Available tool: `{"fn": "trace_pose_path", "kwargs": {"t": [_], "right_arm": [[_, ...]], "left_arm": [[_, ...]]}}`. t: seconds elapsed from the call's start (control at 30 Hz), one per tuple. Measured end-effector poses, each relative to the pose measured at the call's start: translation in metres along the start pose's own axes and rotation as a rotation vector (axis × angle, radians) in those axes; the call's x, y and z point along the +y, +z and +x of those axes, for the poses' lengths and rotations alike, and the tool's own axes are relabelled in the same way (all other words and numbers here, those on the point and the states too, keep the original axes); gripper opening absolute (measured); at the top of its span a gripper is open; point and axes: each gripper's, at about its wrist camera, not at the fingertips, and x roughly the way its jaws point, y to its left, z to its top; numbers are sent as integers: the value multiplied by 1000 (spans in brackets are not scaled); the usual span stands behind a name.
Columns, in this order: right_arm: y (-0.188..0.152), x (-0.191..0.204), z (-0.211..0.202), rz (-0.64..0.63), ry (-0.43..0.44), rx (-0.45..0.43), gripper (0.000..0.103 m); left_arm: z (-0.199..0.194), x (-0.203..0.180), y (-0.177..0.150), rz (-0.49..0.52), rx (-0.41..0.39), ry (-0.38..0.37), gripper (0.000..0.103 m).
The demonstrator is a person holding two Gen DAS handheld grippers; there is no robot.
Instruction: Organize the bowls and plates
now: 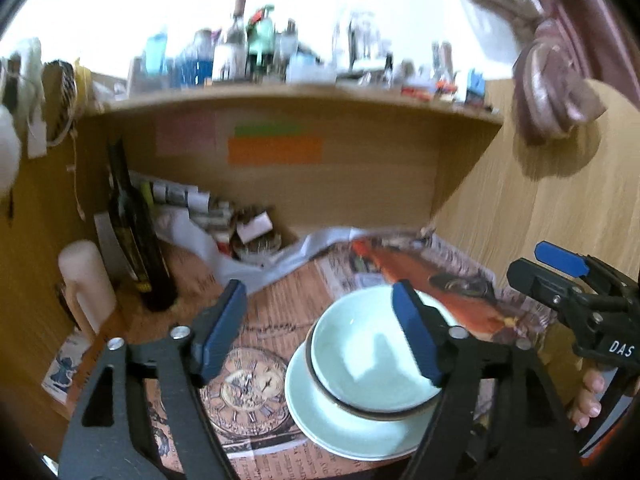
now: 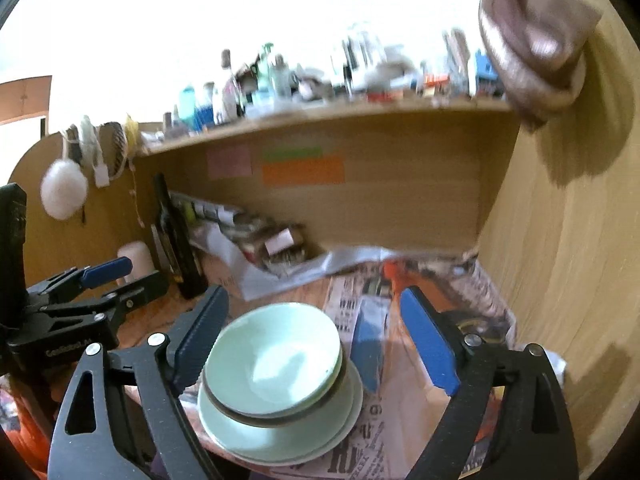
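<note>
Down on the newspaper-covered desk (image 1: 280, 304), a pale green bowl (image 1: 372, 364) sits stacked on a pale green plate (image 1: 320, 416), rims touching. Both tools hang above it with jaws spread wide and nothing between the pads. The left gripper (image 1: 320, 332) has the bowl below, toward its right finger, which overlaps the rim in view. The right gripper (image 2: 316, 336) has the bowl (image 2: 276, 356) and plate (image 2: 248, 436) below, toward its left finger. Neither touches the crockery.
</note>
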Motion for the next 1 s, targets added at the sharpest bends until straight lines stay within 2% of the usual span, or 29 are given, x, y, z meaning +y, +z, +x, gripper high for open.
{"fn": "trace_pose_path", "kwargs": {"t": [0.13, 0.2, 0.4, 1.0], "right_arm": [[3, 0, -13, 12, 11, -53, 103], [2, -1, -18, 20, 18, -68, 103], [2, -2, -24, 40, 53, -69, 103], [-3, 10, -25, 5, 65, -60, 103]], "left_arm": [[-19, -6, 1, 10, -80, 16, 92], [-26, -8, 0, 16, -105, 27, 98], [-37, -15, -4, 28, -142, 71, 101], [-38, -14, -6, 23, -142, 60, 102]]}}
